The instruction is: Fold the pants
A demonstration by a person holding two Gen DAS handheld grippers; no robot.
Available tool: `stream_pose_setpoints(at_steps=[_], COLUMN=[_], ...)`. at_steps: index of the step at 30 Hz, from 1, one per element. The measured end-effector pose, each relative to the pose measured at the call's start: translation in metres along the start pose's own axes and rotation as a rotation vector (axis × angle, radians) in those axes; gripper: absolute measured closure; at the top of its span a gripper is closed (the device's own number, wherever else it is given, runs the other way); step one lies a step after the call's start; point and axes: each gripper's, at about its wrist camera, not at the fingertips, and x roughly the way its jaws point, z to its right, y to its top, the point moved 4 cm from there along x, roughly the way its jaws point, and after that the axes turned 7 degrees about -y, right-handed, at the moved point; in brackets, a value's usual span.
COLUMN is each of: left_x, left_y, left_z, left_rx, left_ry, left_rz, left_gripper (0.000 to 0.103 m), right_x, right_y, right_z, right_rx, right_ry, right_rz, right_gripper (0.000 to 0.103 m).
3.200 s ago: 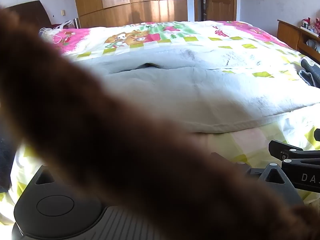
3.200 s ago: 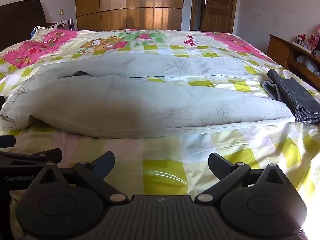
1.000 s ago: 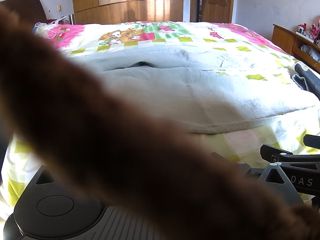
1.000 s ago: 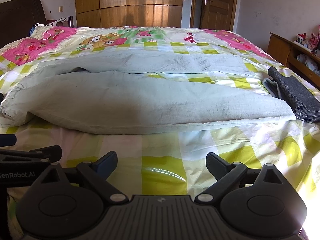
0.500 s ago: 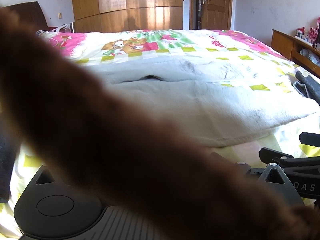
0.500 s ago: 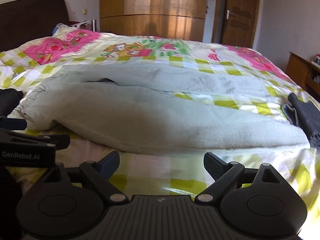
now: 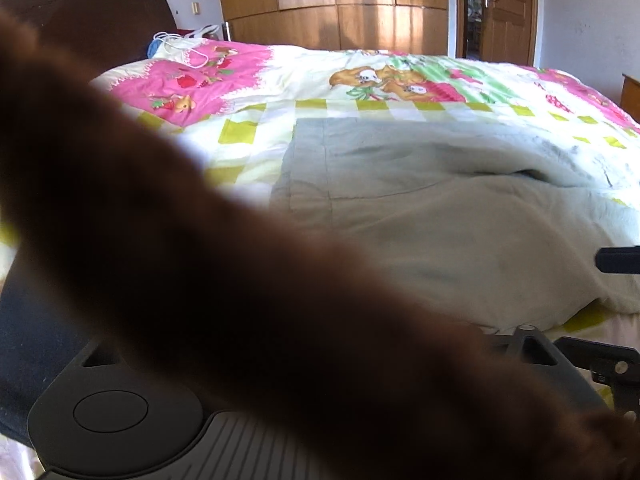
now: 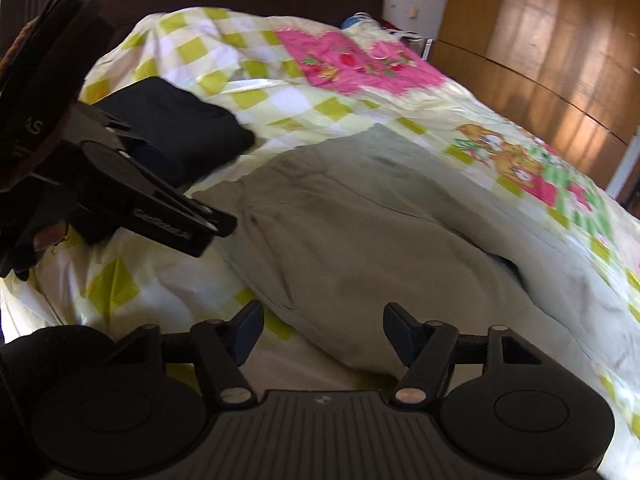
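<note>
Pale grey-green pants (image 8: 360, 216) lie spread on the bed, waistband end toward the left; they also show in the left wrist view (image 7: 440, 208). My right gripper (image 8: 320, 332) is open and empty, hovering just above the pants' near edge. My left gripper (image 8: 208, 228) shows in the right wrist view at the left, near the waistband corner. In its own view a blurred brown furry sleeve (image 7: 240, 280) hides its fingers.
The bed carries a yellow-checked cartoon quilt (image 8: 192, 52). A dark folded garment (image 8: 172, 120) lies near the pillow end, left of the pants. A dark headboard (image 7: 92, 12) and wooden wardrobe (image 7: 340, 4) stand behind.
Both grippers have swung left toward the waistband end of the pants. The headboard and the dark folded garment have come into view; the grey garment at right has left it.
</note>
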Motion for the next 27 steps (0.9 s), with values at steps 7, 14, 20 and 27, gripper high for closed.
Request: stream_pose_setpoints(at_steps=[7, 14, 20, 27], left_x=[0.028, 0.007, -0.023, -0.048], left_y=[-0.014, -0.03, -0.047, -0.017], left_z=[-0.02, -0.045, -0.046, -0.005], left_rx=[0.016, 0.0, 0.041, 0.069], left_ry=[-0.112, -0.12, -0.094, -0.139], left_rz=[-0.088, -0.145, -0.173, -0.06], left_gripper=[0.066, 0.084, 0.083, 0.082], right_x=[0.06, 0.035, 0.03, -0.026], right_y=[0.016, 0.014, 0.018, -0.016], right_z=[-0.039, -0.069, -0.072, 0.029], right_rx=[-0.126, -0.145, -0.05, 0.174], right_ry=[0.042, 0.231, 0.243, 0.043], right_rz=[-0.109, -0.14, -0.123, -0.096], right_gripper=[0.076, 0.079, 0.076, 0.065])
